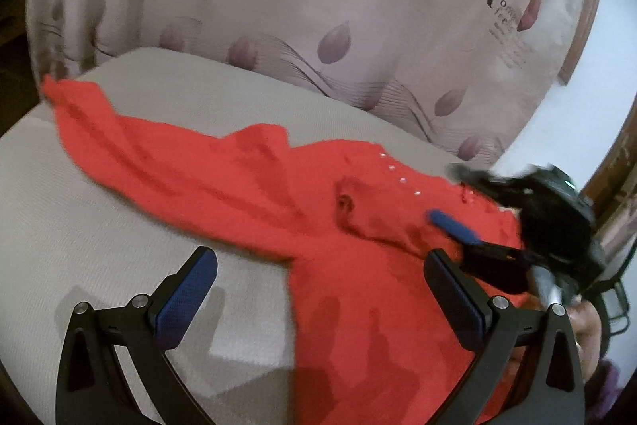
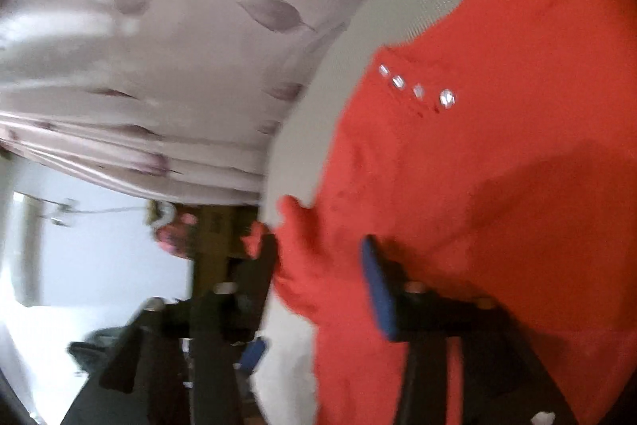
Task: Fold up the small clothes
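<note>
Lying rumpled across the frame's middle on the grey surface [image 1: 247,94], the red garment [image 1: 278,178] could bunch: left gripper [image 1: 318,289] spread, empty; right gripper [image 2: 318,261] straddles cloth, jaws apart.

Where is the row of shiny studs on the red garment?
In the left wrist view, the studs sit right of centre on the red garment, just left of the right gripper.

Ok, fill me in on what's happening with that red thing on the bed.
A person with a gripper in each hand is folding a small red garment spread on a grey mattress. The left gripper hangs open at the garment's near edge, holding nothing. The right gripper has a fold of red cloth between its fingers, but its jaws stand apart, so it looks released rather than pinched. One sleeve lies stretched out, not yet folded.
</note>
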The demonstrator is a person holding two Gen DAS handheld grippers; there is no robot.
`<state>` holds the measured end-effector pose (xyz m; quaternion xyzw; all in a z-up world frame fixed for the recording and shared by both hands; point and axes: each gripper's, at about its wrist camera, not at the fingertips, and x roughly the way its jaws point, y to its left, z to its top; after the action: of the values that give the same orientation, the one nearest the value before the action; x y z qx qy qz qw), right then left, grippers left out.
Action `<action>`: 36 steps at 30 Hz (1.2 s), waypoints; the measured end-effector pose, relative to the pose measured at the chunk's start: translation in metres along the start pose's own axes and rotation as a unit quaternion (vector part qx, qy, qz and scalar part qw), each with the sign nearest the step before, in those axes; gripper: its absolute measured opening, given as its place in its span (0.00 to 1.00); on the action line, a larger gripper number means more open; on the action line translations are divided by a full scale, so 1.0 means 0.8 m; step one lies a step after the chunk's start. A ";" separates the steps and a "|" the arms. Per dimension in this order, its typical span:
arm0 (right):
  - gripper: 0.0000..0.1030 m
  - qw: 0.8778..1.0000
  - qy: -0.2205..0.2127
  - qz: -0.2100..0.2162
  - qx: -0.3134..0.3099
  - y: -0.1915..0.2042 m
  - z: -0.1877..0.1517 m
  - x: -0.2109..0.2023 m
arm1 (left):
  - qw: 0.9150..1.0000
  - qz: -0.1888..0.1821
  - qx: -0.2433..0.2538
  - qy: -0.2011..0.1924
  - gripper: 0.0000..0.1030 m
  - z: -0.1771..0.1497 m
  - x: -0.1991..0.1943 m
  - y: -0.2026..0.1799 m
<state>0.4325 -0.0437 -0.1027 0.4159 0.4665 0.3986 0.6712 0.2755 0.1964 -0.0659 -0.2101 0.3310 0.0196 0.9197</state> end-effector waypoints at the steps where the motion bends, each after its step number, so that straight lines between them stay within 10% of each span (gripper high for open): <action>1: 0.53 1.000 -0.018 0.007 -0.006 0.003 0.000 -0.025 | 1.000 -0.001 0.003 0.007 1.00 0.005 0.007 -0.002; 15: 0.63 0.979 -0.112 -0.131 -0.108 -0.024 -0.078 -0.288 | 0.993 0.036 0.075 0.089 0.98 0.042 0.144 -0.067; 17: 0.64 0.976 -0.115 -0.149 -0.110 -0.034 -0.077 -0.300 | 0.993 0.029 0.088 0.072 0.74 0.043 0.140 -0.078; 18: 0.64 0.974 -0.117 -0.159 -0.110 -0.037 -0.074 -0.303 | 0.993 0.015 0.091 0.072 0.30 0.043 0.140 -0.082; 19: 0.64 0.974 -0.118 -0.162 -0.107 -0.042 -0.070 -0.305 | 0.992 0.005 0.088 0.094 0.12 0.045 0.146 -0.084; 30: 0.75 0.985 -0.169 -0.018 0.012 -0.087 -0.035 -0.321 | 0.999 0.040 0.010 0.014 0.05 0.083 0.092 -0.046; 36: 0.82 0.983 -0.180 0.004 0.022 -0.084 -0.033 -0.324 | 0.990 -0.042 0.031 0.129 0.13 0.078 0.121 -0.049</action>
<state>0.3533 -0.3006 -0.0945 0.4974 0.3451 0.3090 0.7335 0.3952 0.1754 -0.0673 -0.1963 0.4385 -0.0568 0.8752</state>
